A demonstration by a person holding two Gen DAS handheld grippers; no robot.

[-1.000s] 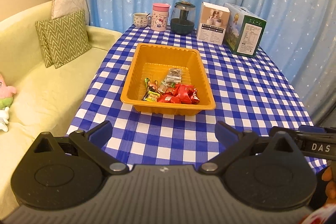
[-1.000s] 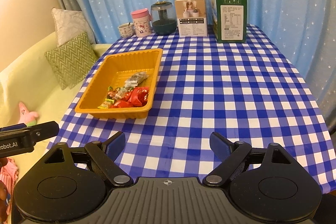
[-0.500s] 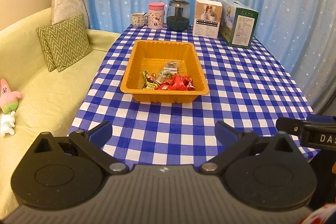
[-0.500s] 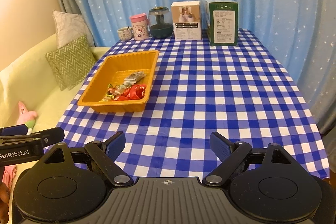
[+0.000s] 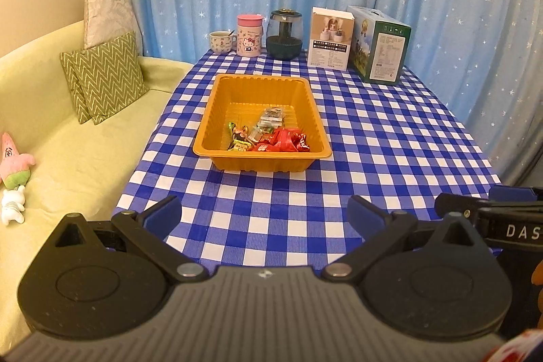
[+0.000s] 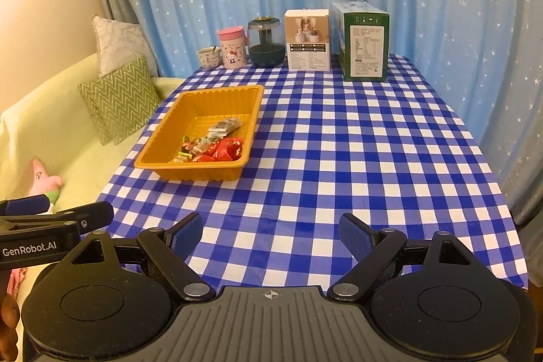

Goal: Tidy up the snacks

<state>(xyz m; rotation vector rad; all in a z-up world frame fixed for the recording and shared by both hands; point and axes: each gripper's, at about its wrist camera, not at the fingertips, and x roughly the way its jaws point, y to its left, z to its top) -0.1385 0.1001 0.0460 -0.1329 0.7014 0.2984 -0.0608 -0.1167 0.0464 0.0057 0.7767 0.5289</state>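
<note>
An orange tray (image 5: 210, 119) (image 6: 163, 138) sits on the left half of the blue checked table (image 5: 390, 138) (image 6: 356, 141). Several wrapped snacks (image 5: 271, 138) (image 6: 213, 145), red, green and clear, lie heaped in its near end. My left gripper (image 5: 264, 214) hangs open over the table's near edge, well short of the tray, with nothing between its fingers. My right gripper (image 6: 271, 233) is open too and empty, above the near edge, to the right of the tray. Each gripper's side shows at the edge of the other's view.
Along the far edge stand a small mug (image 5: 220, 41), a pink tumbler (image 5: 249, 34), a dark glass jar (image 5: 284, 34), a white box (image 5: 331, 38) and a green box (image 5: 380, 46). A yellow-green sofa (image 5: 68, 151) with cushions and plush toys lies left. Blue curtains hang behind.
Both grippers have drawn back from the tray toward the table's near edge and risen slightly; the tray looks smaller and farther. Jaws stayed open.
</note>
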